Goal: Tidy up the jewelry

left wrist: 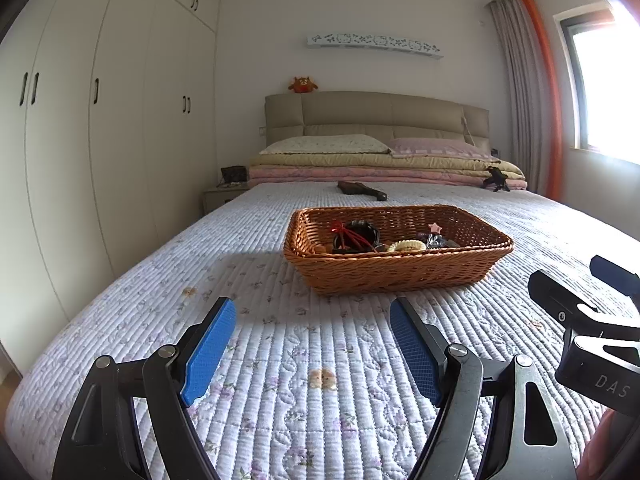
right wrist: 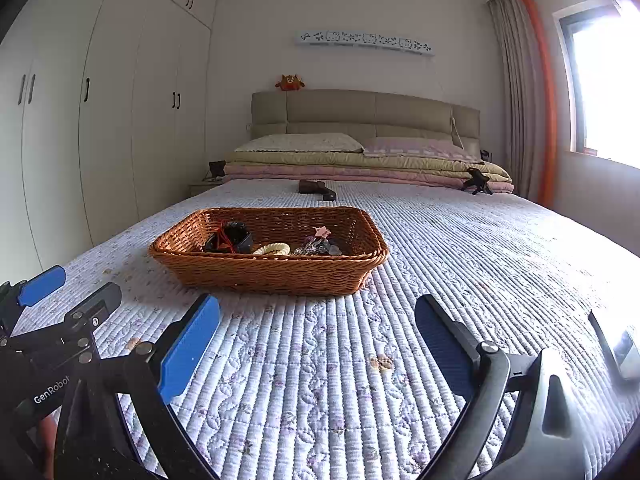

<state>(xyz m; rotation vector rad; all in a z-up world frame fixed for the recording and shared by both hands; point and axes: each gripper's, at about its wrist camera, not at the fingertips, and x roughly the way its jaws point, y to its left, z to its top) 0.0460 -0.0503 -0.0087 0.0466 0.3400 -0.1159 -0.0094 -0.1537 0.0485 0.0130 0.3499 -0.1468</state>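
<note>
A brown wicker basket (left wrist: 400, 272) (right wrist: 272, 270) sits on the quilted bed ahead of both grippers. Inside lie jewelry pieces: a dark bundle with red cord (left wrist: 354, 236) (right wrist: 228, 237), a cream ring-shaped piece (left wrist: 407, 246) (right wrist: 273, 249), a pink star clip (left wrist: 434, 227) (right wrist: 322, 232) and dark sparkly items (right wrist: 320, 249). My left gripper (left wrist: 314, 308) is open and empty, a short way in front of the basket. My right gripper (right wrist: 318, 308) is also open and empty, the basket ahead to its left. Each gripper shows at the edge of the other's view.
The bed (left wrist: 280, 360) is covered by a pale floral quilt. A dark brown object (left wrist: 362, 190) lies beyond the basket. Folded blankets and pillows (left wrist: 384, 164) are stacked at the headboard, with a small black tripod (left wrist: 496, 179) beside them. White wardrobes (left wrist: 100, 120) line the left; a phone-like object (right wrist: 618, 350) lies at right.
</note>
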